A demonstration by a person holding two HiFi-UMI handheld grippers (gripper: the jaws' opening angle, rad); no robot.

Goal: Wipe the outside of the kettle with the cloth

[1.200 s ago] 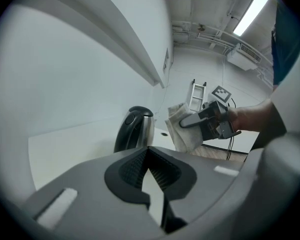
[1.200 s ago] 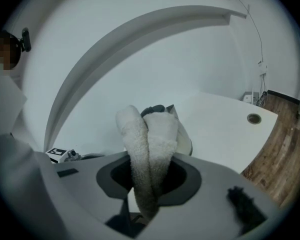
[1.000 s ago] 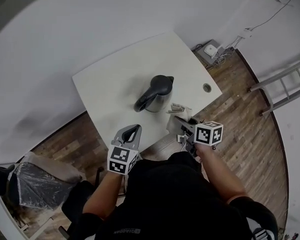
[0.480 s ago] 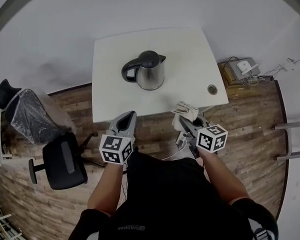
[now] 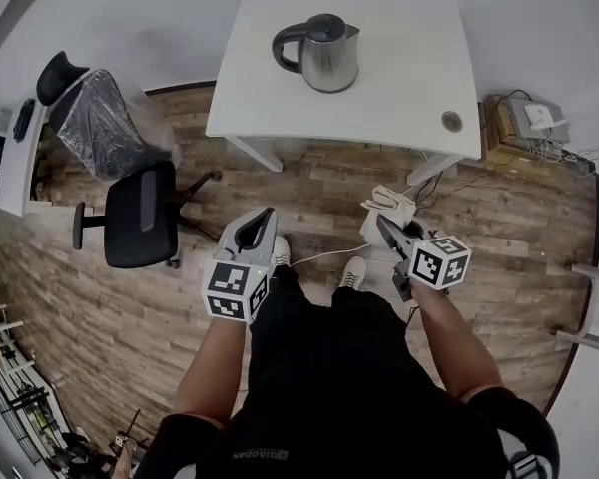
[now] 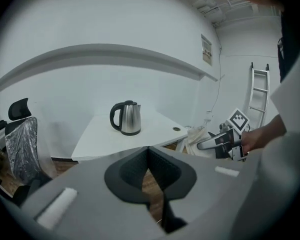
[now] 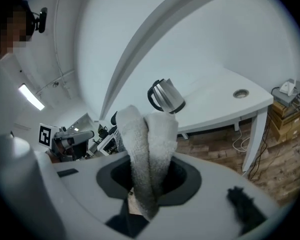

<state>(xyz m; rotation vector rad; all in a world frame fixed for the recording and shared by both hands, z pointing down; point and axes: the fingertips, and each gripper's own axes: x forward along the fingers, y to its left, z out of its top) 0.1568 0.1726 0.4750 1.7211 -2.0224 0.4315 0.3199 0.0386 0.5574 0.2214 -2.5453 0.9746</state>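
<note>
Kettle (image 5: 324, 53): one, on far worktop (image 5: 399, 98).
Cloth (image 5: 391, 206): one, pinched by my right hand-held gripper (image 5: 382, 221).
Left hand-held gripper (image 5: 268, 215): pressed together.
Change: worktop farther now.

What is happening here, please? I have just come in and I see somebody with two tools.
A person holds a gripper in each hand and stands on the wooden floor, apart from the white table. The right gripper has its fingers shut on a white cloth, which sticks up between them. The left gripper is shut and empty. The steel kettle stands upright on the table and nothing touches it. No wiping is under way at this moment.
</note>
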